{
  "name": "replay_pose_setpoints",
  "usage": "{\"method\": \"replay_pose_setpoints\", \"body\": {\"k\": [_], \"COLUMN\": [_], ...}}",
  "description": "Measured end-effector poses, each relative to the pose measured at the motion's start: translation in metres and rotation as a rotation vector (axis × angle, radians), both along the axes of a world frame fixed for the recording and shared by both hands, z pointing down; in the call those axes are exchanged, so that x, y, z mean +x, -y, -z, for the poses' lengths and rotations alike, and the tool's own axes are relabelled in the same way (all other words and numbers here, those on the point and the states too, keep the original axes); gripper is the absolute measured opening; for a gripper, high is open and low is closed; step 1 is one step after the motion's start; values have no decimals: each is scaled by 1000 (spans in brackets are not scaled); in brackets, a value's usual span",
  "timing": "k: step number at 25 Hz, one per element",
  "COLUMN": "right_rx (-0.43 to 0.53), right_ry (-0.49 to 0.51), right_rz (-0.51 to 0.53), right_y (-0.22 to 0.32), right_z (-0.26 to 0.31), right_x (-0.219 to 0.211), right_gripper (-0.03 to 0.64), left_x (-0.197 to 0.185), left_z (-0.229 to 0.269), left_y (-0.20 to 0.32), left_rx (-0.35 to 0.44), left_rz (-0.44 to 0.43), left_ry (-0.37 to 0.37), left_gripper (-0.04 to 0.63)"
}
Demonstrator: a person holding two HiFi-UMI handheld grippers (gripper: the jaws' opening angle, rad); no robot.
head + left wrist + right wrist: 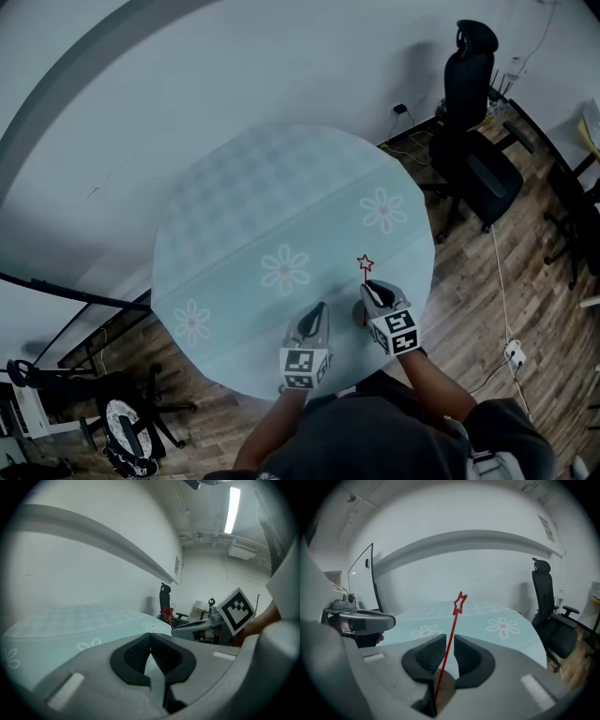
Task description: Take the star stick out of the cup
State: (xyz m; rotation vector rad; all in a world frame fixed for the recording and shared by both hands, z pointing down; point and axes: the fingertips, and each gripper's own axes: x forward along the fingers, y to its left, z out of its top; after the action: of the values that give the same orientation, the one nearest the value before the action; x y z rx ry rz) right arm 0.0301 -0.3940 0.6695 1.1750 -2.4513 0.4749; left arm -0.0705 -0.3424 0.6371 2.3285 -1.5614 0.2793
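Left claw (pixel 150 636): shut, tips touching, nothing between them. Right claw (pixel 450 641): narrowly apart, with the red star stick (pixel 453 620) running up through the gap, tilted, star uppermost. Stick's lower end meets a brown shape (pixel 444 691) under this claw; whether that is the cup cannot be told. Each claw carries a black-and-white marker cube (pixel 400 331). Both claws are above the near edge of the flower-print desk (pixel 244 206). An office chair (pixel 473 103) stands beyond.

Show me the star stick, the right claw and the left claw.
star stick (pixel 449 639), right gripper view, mid shaft between the jaws.
right claw (pixel 374 292), head view, between its fingertips.
left claw (pixel 150 638), left gripper view, where its tips meet.
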Motion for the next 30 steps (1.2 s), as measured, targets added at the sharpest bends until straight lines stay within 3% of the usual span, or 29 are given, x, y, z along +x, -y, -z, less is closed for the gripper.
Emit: {"method": "replay_pose_setpoints", "body": {"k": [9,21,26,30], "right_rx": [-4,65,140,273], "right_ry": [3,55,78,62], "right_rz": [-19,-62,-67,-37], "right_y": [-1,-4,-8,-17], "right_z": [1,36,65,108], "right_x": [2,7,3,0], "right_gripper": [31,21,21,21], "left_x": [4,5,2,-1], "left_z": [0,0,6,17], "left_y": [-3,-14,-18,-17], "left_rx": [-2,-11,3,39], "left_rz": [-12,-20,-23,-3], "left_ry": [3,4,-2,3], "left_gripper": [5,5,5,5]}}
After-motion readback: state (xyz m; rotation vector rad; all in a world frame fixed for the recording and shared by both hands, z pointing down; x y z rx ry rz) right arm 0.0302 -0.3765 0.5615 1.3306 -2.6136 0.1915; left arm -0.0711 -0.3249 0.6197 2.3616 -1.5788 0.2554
